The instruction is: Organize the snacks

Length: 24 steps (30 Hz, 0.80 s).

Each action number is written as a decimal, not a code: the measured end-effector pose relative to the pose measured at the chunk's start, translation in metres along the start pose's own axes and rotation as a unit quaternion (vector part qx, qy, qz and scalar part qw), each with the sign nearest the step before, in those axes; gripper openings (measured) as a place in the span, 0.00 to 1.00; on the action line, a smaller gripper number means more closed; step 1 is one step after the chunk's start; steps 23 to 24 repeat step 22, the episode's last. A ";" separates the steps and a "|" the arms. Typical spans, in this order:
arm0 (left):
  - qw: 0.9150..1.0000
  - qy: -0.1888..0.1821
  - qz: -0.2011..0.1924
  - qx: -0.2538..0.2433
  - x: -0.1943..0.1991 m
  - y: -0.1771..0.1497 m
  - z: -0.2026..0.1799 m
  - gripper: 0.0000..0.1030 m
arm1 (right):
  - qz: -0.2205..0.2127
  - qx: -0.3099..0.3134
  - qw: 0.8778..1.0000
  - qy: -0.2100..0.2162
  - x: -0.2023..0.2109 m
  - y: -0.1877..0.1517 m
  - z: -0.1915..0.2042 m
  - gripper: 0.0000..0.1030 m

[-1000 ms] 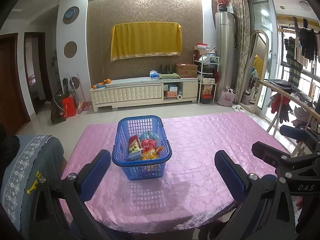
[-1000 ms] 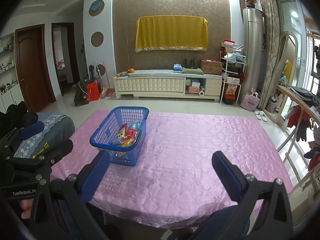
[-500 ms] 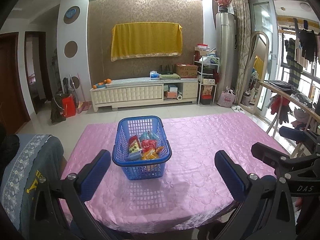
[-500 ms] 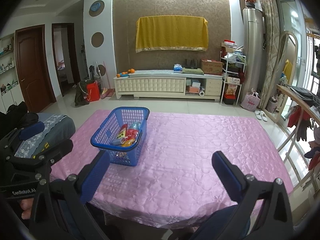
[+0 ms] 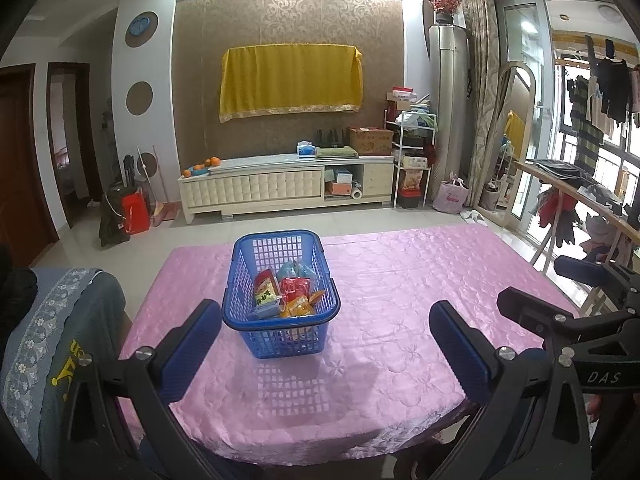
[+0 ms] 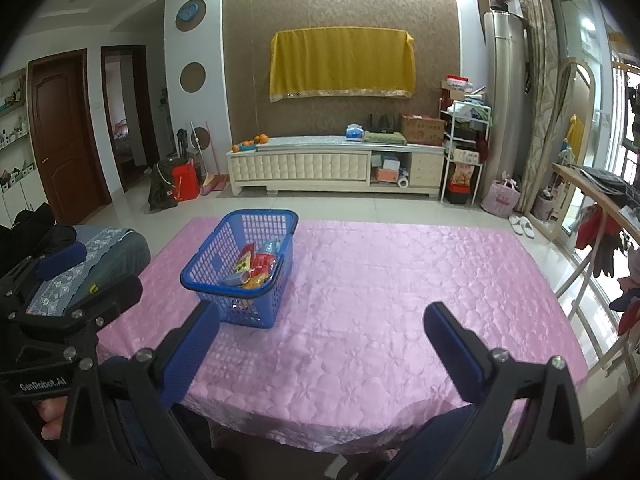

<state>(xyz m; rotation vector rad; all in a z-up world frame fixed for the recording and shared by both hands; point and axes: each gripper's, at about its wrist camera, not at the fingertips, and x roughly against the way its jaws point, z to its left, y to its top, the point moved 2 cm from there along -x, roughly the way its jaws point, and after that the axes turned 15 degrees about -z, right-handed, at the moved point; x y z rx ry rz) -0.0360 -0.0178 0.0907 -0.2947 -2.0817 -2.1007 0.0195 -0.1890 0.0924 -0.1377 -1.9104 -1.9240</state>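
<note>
Pink cloth (image 5: 400, 280) was spread over the table. Both the left gripper (image 5: 326, 342) and right gripper (image 6: 322, 346) were held wide apart, empty. At 12 o'clock, the blue basket (image 5: 280, 334) of snack packets (image 5: 286, 294) was set lengthwise away.

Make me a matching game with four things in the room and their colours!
Things:
1. basket
2. tablecloth
3. wall cloth
4. door

Colours:
A. yellow
B. brown
C. blue
D. pink

Right pairs: 1-C, 2-D, 3-A, 4-B.
</note>
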 end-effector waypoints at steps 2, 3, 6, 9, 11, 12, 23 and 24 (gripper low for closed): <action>1.000 0.000 0.001 0.001 0.000 0.000 0.000 1.00 | 0.000 0.000 1.000 0.000 0.000 -0.001 0.000 1.00; 1.000 0.000 0.001 0.002 0.000 0.000 0.000 1.00 | 0.000 -0.001 1.000 0.000 0.000 -0.001 0.000 1.00; 1.000 -0.001 0.003 0.003 0.001 -0.001 -0.001 1.00 | 0.001 0.000 1.000 0.000 0.000 -0.001 0.000 1.00; 1.000 -0.001 0.003 0.003 0.001 -0.001 -0.001 1.00 | 0.002 -0.002 1.000 0.001 0.000 -0.002 -0.001 1.00; 1.000 0.000 0.003 0.002 0.001 -0.001 -0.001 1.00 | 0.003 -0.002 1.000 0.001 -0.001 -0.004 -0.001 1.00; 1.000 -0.001 0.003 0.002 0.001 -0.001 -0.001 1.00 | 0.002 -0.003 1.000 0.001 0.000 -0.004 -0.001 1.00; 1.000 -0.001 0.005 0.003 0.002 -0.001 -0.001 1.00 | 0.004 -0.003 1.000 0.002 0.000 -0.005 -0.002 1.00; 1.000 -0.001 0.005 0.003 0.002 -0.001 -0.001 1.00 | 0.004 -0.003 1.000 0.002 0.000 -0.005 -0.002 1.00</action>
